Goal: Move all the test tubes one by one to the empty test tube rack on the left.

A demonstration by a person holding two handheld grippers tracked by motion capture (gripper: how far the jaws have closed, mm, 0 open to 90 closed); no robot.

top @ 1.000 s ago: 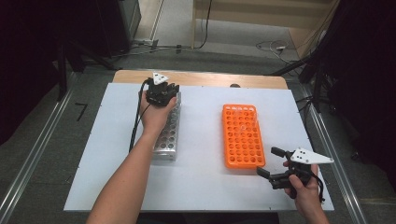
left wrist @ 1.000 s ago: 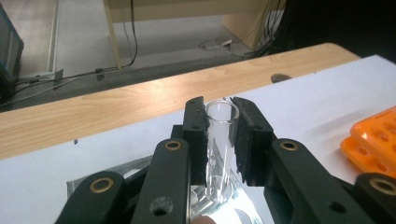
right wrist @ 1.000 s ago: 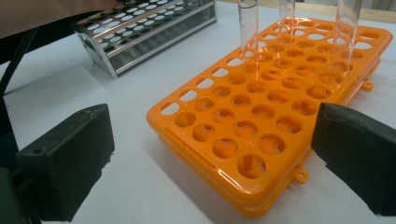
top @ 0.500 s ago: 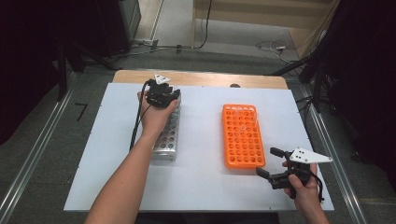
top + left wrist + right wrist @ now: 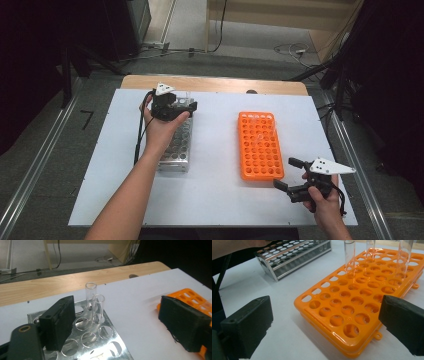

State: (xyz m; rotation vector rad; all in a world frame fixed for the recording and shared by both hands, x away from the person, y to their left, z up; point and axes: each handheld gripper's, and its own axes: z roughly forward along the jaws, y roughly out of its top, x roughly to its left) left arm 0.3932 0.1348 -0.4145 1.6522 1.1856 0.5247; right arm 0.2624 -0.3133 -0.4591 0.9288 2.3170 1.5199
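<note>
On the white table we see two racks side by side, well apart. The metal rack stands at the left and the plastic rack at the right. In the far end of the metal rack two glass tubes stand upright, one just behind the other. We hold the left gripper above this far end. The right gripper is near the plastic rack's near right corner. More tubes stand in the plastic rack's far part.

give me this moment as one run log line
left tool: just opened, nothing between jaws | two clear tubes: upright in metal rack | right tool: open by orange rack
</note>
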